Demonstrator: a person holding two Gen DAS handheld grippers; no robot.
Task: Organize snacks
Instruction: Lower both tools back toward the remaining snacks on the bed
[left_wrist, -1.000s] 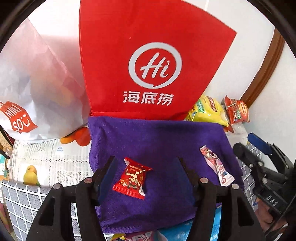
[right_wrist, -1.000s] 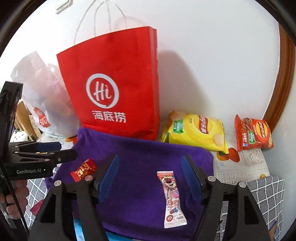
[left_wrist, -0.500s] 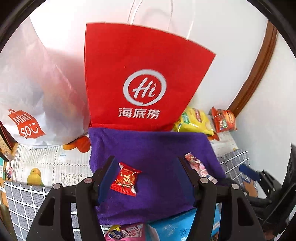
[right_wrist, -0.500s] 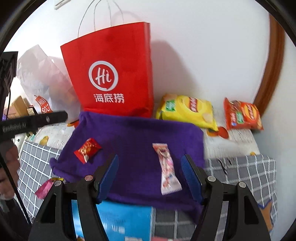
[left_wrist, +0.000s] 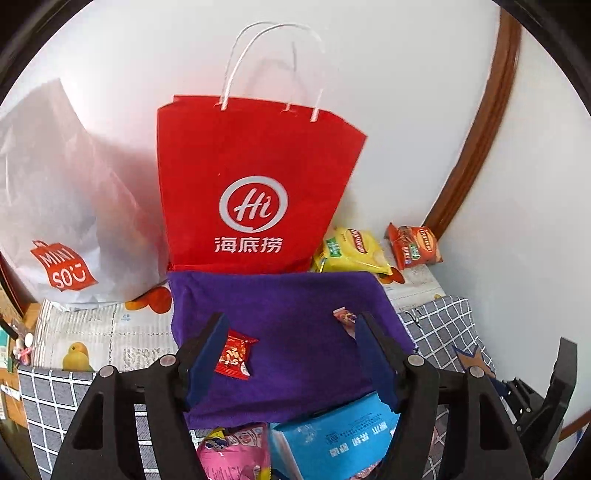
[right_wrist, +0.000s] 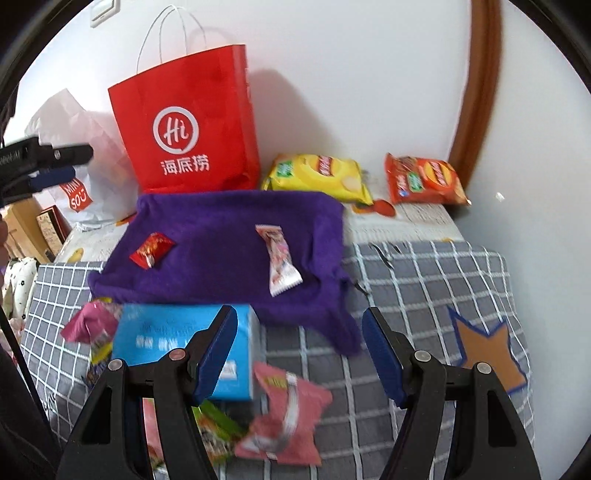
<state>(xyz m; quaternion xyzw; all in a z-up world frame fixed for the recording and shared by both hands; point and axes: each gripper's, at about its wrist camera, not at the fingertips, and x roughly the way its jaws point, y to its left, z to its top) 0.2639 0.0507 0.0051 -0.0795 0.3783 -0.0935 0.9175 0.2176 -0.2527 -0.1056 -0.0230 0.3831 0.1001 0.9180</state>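
Blue box (right_wrist: 177, 347) and pink packet (right_wrist: 288, 417) crowd the purple cloth's (right_wrist: 229, 243) near edge.

"Hi" on red bag (left_wrist: 255, 184); "MINISO" on white bag (left_wrist: 62, 206)

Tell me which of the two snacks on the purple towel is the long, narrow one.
The pink-and-white packet on the right side of the purple towel. It is a long strip with a crimped white end; the red candy wrapper on the left is short and squarish.

Beyond the right gripper's fingers (right_wrist: 218, 350), a purple cloth (right_wrist: 221, 251) bears two small snack packets (right_wrist: 151, 250); behind stands a red paper bag (right_wrist: 188, 122).
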